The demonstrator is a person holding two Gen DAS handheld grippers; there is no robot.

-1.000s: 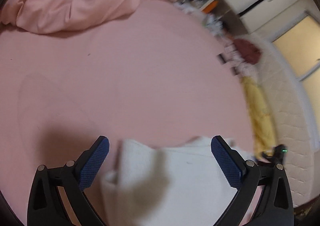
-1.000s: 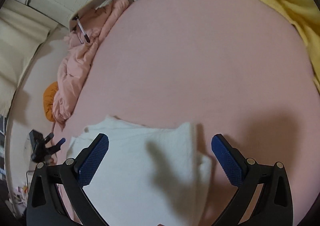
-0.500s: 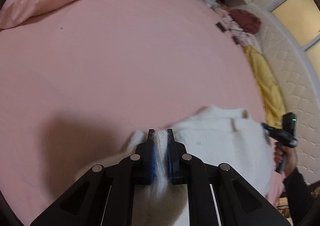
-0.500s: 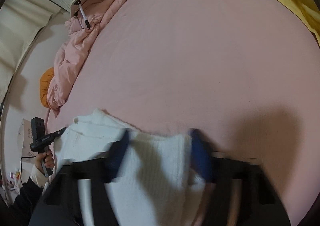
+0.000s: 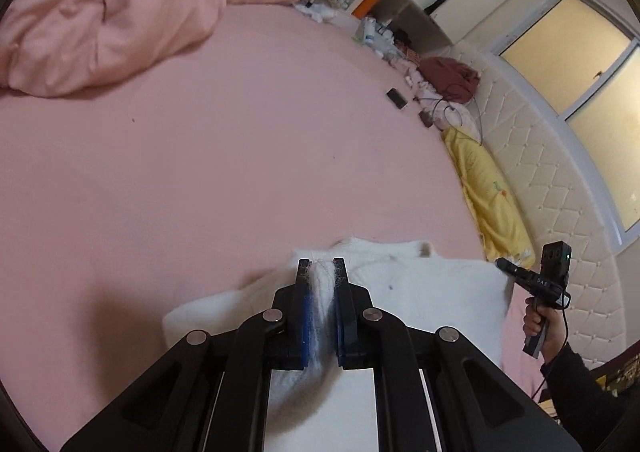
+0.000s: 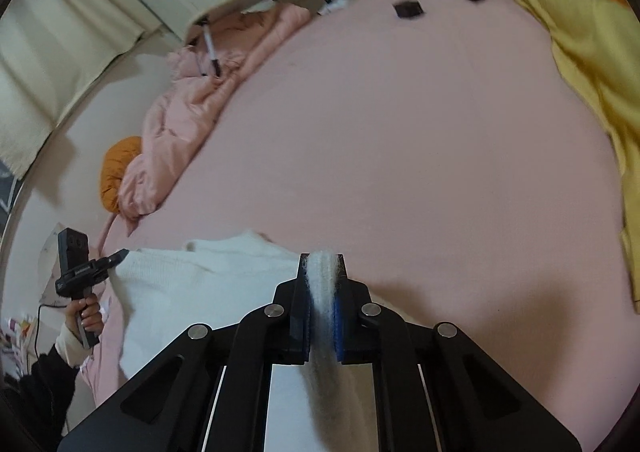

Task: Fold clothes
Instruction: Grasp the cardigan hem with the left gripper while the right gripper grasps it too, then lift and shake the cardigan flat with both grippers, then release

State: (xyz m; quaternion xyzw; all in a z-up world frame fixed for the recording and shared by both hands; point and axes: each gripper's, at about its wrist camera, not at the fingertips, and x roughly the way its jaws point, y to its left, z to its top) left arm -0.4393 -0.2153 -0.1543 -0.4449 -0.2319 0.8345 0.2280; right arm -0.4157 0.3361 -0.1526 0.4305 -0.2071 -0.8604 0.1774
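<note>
left gripper (image 5: 321, 264) pinching a fold of the white sweater (image 5: 432, 292) | right gripper (image 6: 322, 258) clamping its other edge | sweater lying on the pink bedsheet (image 5: 224, 171) | pink duvet (image 5: 104, 11) bunching beyond | yellow blanket (image 6: 592, 63) lying at the far edge

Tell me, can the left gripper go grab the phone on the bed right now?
Probably not as things stand. The left gripper is shut on the white sweater, so it is busy. The phone lies far across the bare pink sheet; nothing blocks the way, but it would need to let go first.
</note>
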